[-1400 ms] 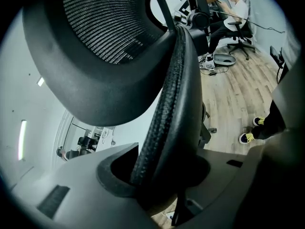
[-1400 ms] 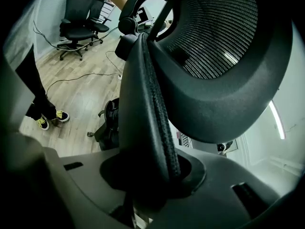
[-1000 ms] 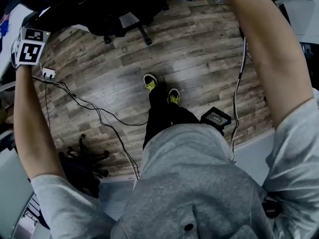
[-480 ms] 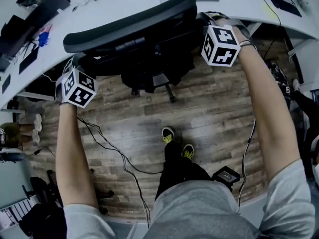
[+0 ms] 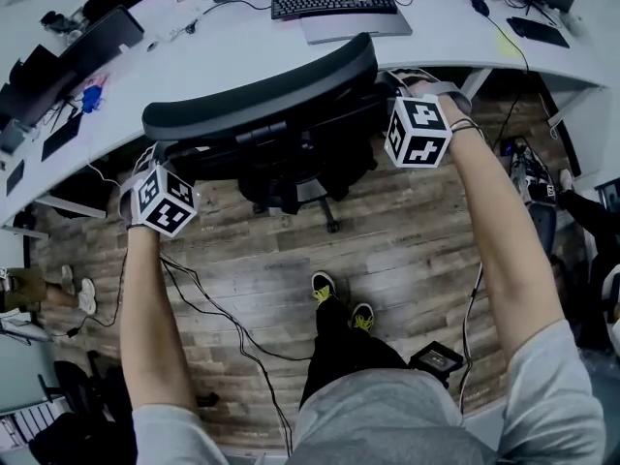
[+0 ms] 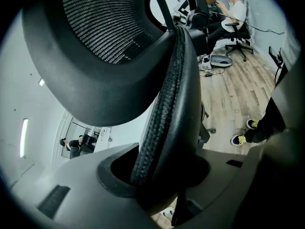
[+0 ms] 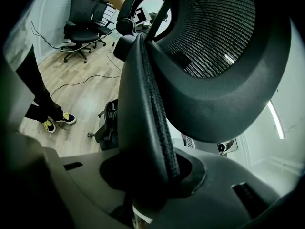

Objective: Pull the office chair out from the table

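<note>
The black office chair (image 5: 262, 95) stands at the white table (image 5: 242, 46), its curved backrest just in front of the table's edge. My left gripper (image 5: 153, 163) is at the backrest's left edge and my right gripper (image 5: 407, 90) at its right edge. In the left gripper view the padded backrest edge (image 6: 171, 104) runs down between the jaws of the left gripper (image 6: 162, 175), which are shut on it. The right gripper (image 7: 150, 175) is shut on the opposite backrest edge (image 7: 143, 104) in the same way. The mesh back fills both views.
A keyboard (image 5: 334, 2) and monitors sit on the table. Cables (image 5: 213, 303) trail over the wooden floor to my left, and a small black box (image 5: 438, 358) lies behind my feet (image 5: 339, 303). Another black chair (image 7: 83, 18) stands across the room.
The head view has swung up from the floor to the chair and table. My left hand has shifted sideways; both grippers sit at the backrest's edges as half a second ago.
</note>
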`<action>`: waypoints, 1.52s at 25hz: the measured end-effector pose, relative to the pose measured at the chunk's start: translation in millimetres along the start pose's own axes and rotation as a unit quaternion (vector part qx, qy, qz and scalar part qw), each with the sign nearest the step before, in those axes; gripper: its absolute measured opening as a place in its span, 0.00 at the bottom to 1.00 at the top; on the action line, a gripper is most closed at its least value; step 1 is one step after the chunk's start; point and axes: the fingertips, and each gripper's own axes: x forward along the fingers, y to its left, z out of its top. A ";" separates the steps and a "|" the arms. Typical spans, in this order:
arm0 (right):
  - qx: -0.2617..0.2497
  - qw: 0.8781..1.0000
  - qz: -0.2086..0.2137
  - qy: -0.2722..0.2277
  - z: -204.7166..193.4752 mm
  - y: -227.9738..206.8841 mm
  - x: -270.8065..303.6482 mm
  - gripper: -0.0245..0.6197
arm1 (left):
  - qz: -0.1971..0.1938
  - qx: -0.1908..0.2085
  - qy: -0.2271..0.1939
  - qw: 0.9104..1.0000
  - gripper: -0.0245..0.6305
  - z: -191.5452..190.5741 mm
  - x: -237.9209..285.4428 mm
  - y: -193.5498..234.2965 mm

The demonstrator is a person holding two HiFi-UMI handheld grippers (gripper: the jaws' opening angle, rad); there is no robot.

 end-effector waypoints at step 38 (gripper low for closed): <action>-0.010 1.000 0.020 -0.013 35.5 79.9 -83.9 0.26 | -0.009 -0.012 0.015 1.000 0.32 -22.6 -101.7 -89.6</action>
